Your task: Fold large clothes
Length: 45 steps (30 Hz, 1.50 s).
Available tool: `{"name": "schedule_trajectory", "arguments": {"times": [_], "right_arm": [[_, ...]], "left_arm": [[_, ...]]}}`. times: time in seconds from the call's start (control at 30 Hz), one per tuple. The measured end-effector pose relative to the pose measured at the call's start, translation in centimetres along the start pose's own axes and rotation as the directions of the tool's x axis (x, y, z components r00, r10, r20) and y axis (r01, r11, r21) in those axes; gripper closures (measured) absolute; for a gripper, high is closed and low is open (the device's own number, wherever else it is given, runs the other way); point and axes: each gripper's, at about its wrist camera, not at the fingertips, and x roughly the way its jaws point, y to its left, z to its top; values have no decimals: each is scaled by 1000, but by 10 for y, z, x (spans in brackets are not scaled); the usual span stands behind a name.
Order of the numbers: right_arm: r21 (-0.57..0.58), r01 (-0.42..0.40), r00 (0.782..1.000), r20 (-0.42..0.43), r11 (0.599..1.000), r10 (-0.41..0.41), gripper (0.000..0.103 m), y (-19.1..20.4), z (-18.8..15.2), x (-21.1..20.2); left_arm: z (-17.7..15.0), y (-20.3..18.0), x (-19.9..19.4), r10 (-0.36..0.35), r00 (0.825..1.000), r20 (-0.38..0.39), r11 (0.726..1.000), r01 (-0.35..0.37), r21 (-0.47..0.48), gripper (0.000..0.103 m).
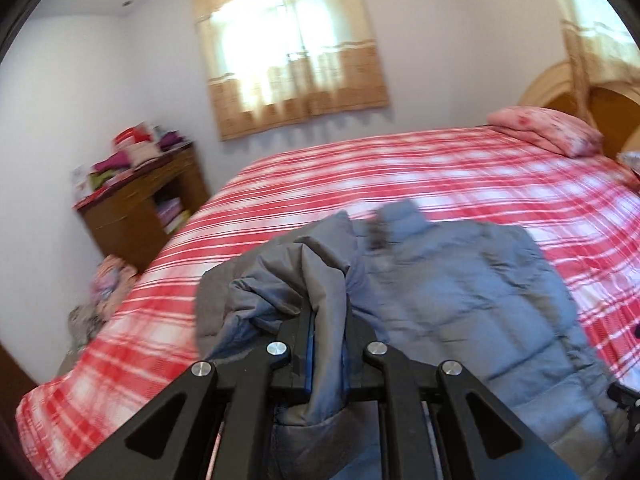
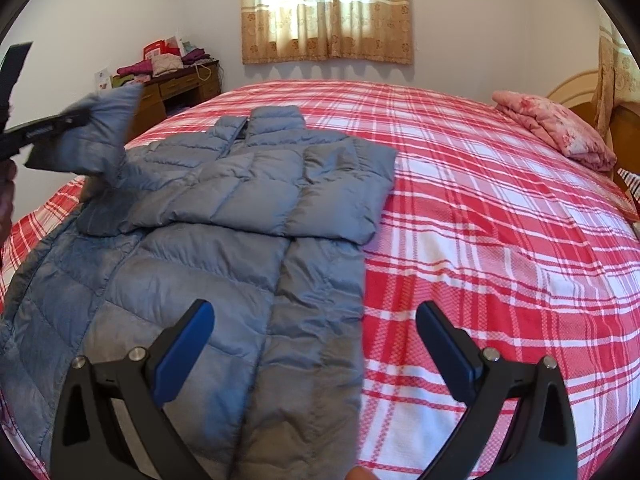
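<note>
A grey-blue quilted puffer jacket [image 2: 224, 216] lies on the red and white plaid bed [image 2: 500, 240], collar toward the window, its right sleeve folded across the chest. My left gripper [image 1: 326, 320] is shut on the cuff of the jacket's left sleeve [image 1: 320, 280] and holds it lifted above the bed. In the right wrist view the left gripper [image 2: 76, 120] shows at the far left with the sleeve [image 2: 100, 136] hanging from it. My right gripper [image 2: 314, 344] is open and empty, above the jacket's lower right edge.
A pink folded blanket [image 2: 556, 132] lies by the wooden headboard [image 2: 628, 128] at the right. A wooden desk [image 2: 176, 88] piled with clothes stands at the far left corner. A curtained window [image 2: 326, 8] is on the far wall. Clothes lie on the floor [image 1: 108, 284].
</note>
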Motion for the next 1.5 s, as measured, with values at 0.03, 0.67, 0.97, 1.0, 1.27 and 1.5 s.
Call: {"name": "schedule_trajectory", "arguments": {"times": [0.03, 0.67, 0.97, 1.0, 1.27, 1.5], "right_arm": [[1, 2, 1000, -5, 1000, -2, 0, -3, -1, 1], [-106, -8, 990, -139, 994, -7, 0, -11, 61, -38], [-94, -24, 989, -146, 995, 10, 0, 69, 109, -22], [-95, -19, 990, -140, 995, 6, 0, 78, 110, -18], [-158, -74, 989, -138, 985, 52, 0, 173, 111, 53], [-127, -43, 994, -108, 991, 29, 2, 205, 110, 105]], "left_arm": [[0, -14, 6, -17, 1000, -20, 1000, 17, 9, 85], [-39, 39, -23, 117, 992, 40, 992, -115, -53, 16], [-106, 118, 46, 226, 936, -270, 924, -293, -244, 16], [-108, 125, 41, 196, 948, -252, 914, -270, -303, 15], [-117, 143, 65, 308, 889, -338, 872, -406, -274, 15], [-136, 154, 75, 281, 880, -382, 852, -412, -323, 15]]}}
